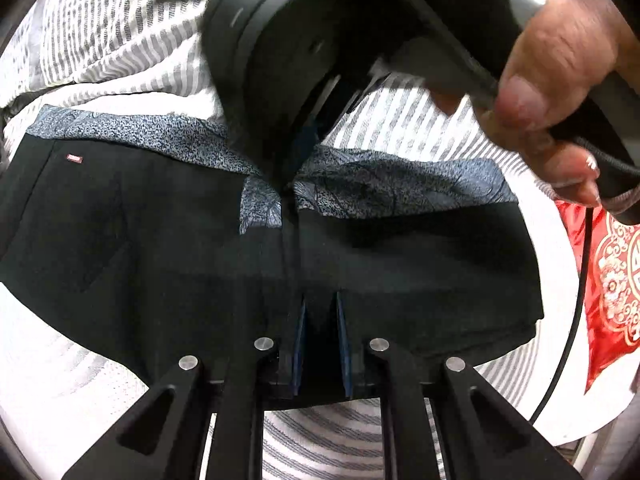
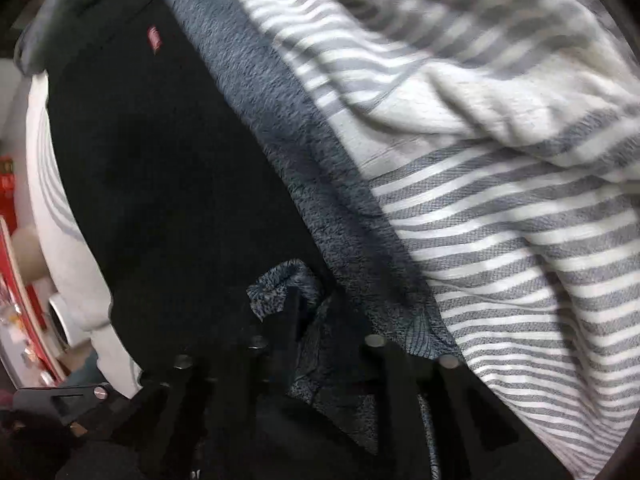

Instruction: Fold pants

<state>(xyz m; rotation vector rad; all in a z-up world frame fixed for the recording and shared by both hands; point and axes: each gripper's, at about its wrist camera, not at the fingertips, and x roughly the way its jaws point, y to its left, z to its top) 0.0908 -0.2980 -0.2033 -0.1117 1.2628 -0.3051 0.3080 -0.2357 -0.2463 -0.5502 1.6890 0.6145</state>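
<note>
Black pants (image 1: 160,232) lie flat on a grey-and-white striped bedsheet (image 1: 120,52), with a blue patterned waistband lining (image 1: 160,132) turned outward along the far edge and a small red label (image 1: 75,158). My left gripper (image 1: 321,312) rests on the near edge of the pants, its blue pads slightly apart with black fabric between them. My right gripper (image 1: 296,152) comes down from above onto the middle of the waistband. In the right wrist view the right gripper (image 2: 316,320) is closed on bunched waistband fabric (image 2: 280,284); the pants (image 2: 160,184) stretch away.
A red embroidered cushion (image 1: 608,292) lies at the right of the bed beside a black cable (image 1: 576,320). The person's hand (image 1: 560,72) holds the right gripper's handle. Rumpled striped bedding (image 2: 500,120) fills the right wrist view. Red items (image 2: 20,280) stand at the bed's left edge.
</note>
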